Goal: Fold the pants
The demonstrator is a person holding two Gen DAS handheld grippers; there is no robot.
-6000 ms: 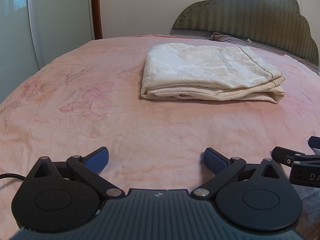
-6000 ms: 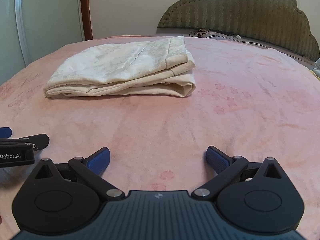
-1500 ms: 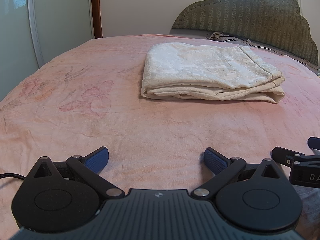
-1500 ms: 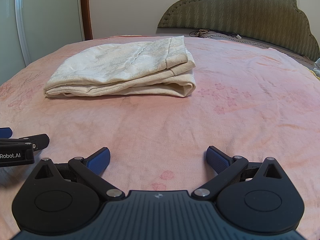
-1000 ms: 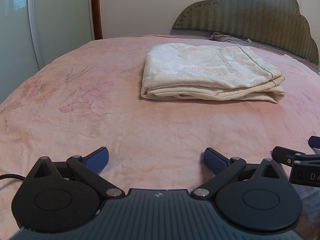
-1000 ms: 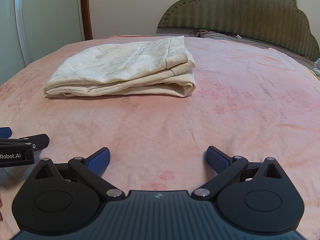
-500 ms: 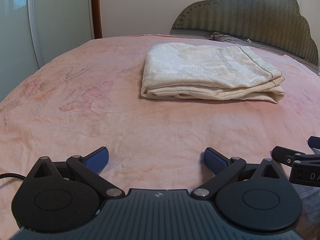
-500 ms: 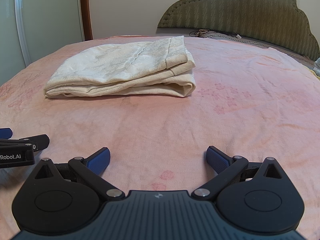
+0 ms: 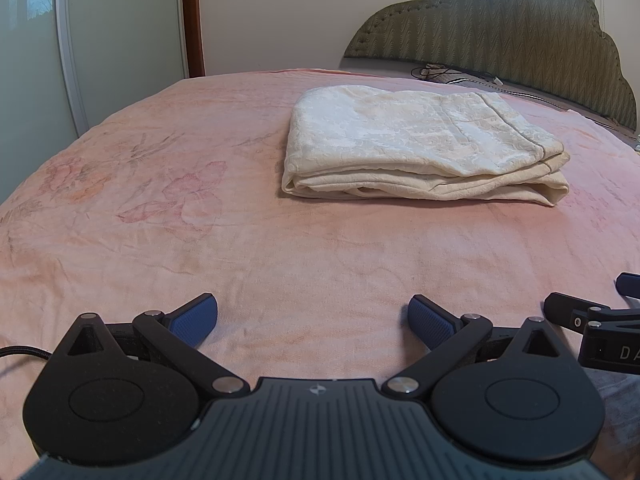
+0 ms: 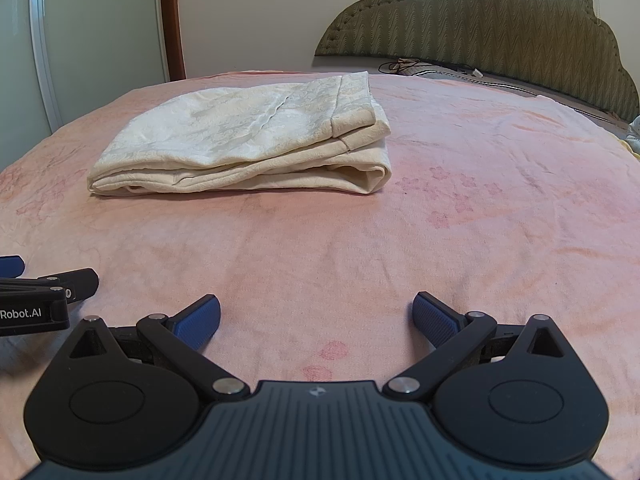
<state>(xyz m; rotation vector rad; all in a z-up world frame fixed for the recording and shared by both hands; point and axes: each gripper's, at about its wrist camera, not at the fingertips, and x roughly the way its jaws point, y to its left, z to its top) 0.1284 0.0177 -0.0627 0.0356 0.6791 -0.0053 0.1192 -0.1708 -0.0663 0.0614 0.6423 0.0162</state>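
The cream pants [image 9: 420,144] lie folded in a neat stack of layers on the pink bedspread [image 9: 160,200], ahead and a little right in the left wrist view. They also show in the right wrist view [image 10: 248,140], ahead and left. My left gripper [image 9: 312,318] is open and empty, low over the bedspread, well short of the pants. My right gripper [image 10: 316,318] is open and empty, also near the front of the bed. Each gripper shows at the edge of the other's view.
A green padded headboard [image 9: 500,24] stands at the far side, with cables [image 10: 404,66] lying in front of it. A white wardrobe door [image 9: 40,40] and a brown door frame [image 9: 194,20] stand at the far left.
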